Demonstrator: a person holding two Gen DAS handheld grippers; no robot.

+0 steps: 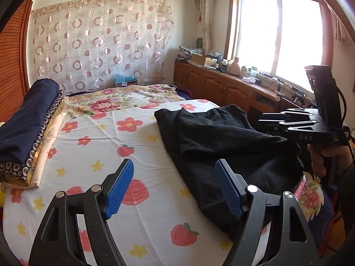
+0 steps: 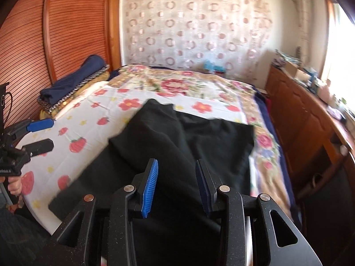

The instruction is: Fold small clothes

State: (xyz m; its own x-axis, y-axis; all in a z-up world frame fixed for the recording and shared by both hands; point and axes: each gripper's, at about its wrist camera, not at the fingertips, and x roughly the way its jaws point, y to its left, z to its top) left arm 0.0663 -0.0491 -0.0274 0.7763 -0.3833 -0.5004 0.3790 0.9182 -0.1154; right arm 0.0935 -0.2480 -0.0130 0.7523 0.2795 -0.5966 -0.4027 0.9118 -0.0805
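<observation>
The black garment (image 1: 224,141) lies on the bed (image 1: 142,210), spread over the flower-and-strawberry sheet toward the side nearest the wooden cabinets (image 1: 213,84), with one layer already lapped over another and a raised crease running through its middle. It looks like soft, matte knit or fleece: light, limp, not slippery, likely to sag and drag wherever it is lifted by a single point (so a corner or a hem edge should serve better than a pinch in the middle of the cloth). In the right wrist view its long axis seems to run from the near edge of the bed away toward the curtained wall, with the far corners (image 2: 248,128) pointing up the bed; which end is waist or neck I cannot tell. The left tongs (image 1: 175,188) stand wide apart and hold nothing, one pad over bare sheet, the other over the garment's near edge. The right tongs (image 2: 176,186) are partly parted above the dark cloth, with no fabric visibly pinched between the blue pads (image 2: 150,186). A folded pile of clothes (image 1: 26,130) sits at the far left of the bed.
</observation>
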